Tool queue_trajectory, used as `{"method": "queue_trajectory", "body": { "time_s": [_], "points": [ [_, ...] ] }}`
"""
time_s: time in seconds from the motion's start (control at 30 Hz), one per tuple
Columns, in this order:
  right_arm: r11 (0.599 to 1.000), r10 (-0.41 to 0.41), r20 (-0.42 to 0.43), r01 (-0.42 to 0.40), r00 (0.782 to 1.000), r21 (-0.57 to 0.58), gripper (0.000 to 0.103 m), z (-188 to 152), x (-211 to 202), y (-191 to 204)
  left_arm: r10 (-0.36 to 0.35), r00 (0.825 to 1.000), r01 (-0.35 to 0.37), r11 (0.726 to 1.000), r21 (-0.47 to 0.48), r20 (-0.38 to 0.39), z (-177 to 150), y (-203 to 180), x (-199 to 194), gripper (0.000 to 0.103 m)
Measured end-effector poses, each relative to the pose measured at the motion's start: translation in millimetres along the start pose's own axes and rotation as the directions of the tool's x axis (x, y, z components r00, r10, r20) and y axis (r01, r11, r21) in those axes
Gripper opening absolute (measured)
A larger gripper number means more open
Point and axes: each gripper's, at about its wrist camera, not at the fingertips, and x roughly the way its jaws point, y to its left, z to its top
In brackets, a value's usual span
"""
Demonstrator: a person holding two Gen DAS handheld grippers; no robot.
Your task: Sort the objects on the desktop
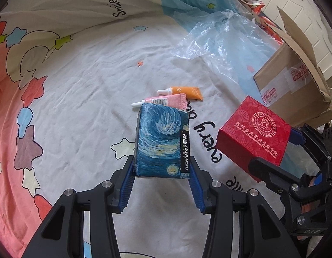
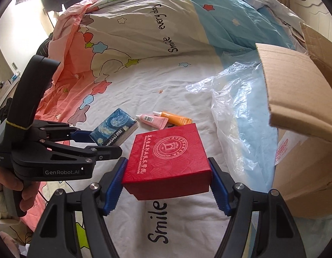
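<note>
My left gripper (image 1: 162,167) is shut on a blue box (image 1: 161,139) printed with a starry-night painting and holds it above the bed sheet. My right gripper (image 2: 167,175) is shut on a red gift box (image 2: 168,159) with a round emblem, also lifted. Each held box shows in the other view: the red box (image 1: 252,137) at the right, the blue box (image 2: 113,131) at the left in my left gripper (image 2: 101,142). A pink tube (image 1: 166,101) and an orange tube (image 1: 185,92) lie side by side on the sheet beyond the boxes; they also show in the right wrist view as the pink tube (image 2: 154,120) and the orange tube (image 2: 176,118).
An open cardboard box (image 1: 292,83) stands at the right, with its flap (image 2: 294,90) close to my right gripper. A crumpled clear plastic bag (image 1: 219,40) lies beside it. A rumpled quilt (image 2: 144,25) is piled at the back of the bed.
</note>
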Motion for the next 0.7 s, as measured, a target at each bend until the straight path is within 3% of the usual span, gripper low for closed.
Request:
{"method": "queue_trajectory", "body": {
  "time_s": [0.7],
  "points": [
    [0.996,-0.077,0.099,0.081,0.992,-0.039,0.069,17.3,-94.8,27.7,-0.031,0.996,0.022,0.994,0.106,0.085,-4.6,-39.5,-96.3,0.048]
  ]
}}
